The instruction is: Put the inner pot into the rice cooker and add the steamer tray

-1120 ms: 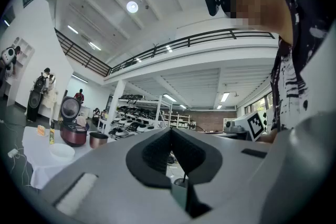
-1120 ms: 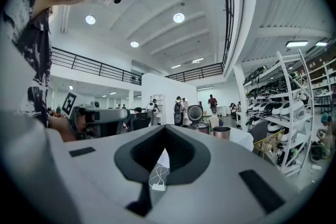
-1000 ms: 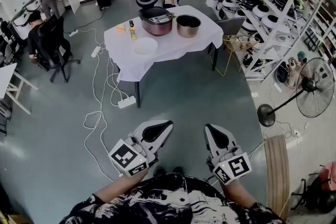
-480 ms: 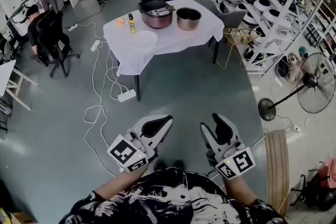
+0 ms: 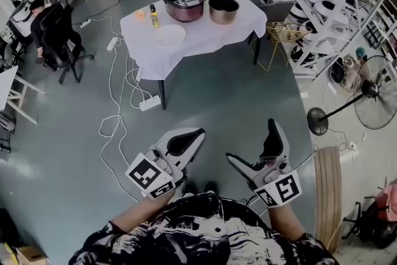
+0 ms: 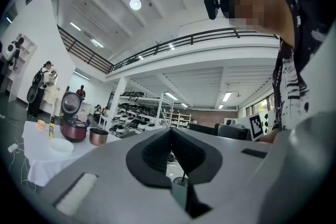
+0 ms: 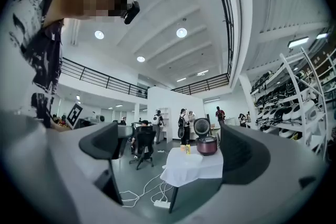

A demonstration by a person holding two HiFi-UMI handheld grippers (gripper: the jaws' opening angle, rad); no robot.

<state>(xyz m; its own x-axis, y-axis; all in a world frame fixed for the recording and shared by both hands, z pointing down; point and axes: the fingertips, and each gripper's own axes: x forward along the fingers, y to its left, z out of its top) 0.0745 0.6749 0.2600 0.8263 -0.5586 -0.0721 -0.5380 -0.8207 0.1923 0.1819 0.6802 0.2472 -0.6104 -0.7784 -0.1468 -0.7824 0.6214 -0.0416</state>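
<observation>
Far across grey floor [image 5: 217, 96], a white-draped bench [image 5: 205, 40] carries a dark red rice cooker [image 5: 183, 4], a metal inner pot [image 5: 223, 9] beside it and a white round steamer tray [image 5: 169, 35]. Jaws of the left gripper [image 5: 197, 133] are closed, empty; those of the right gripper [image 5: 251, 141] have just opened wide, empty.

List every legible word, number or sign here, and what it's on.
None legible.
Label on yellow bottle: too small to read.
Panel on rice cooker: same.
Cube on left claw: square marker pattern, no words.
Cube on right claw: likewise; its jaws, just opening, hold nothing.
</observation>
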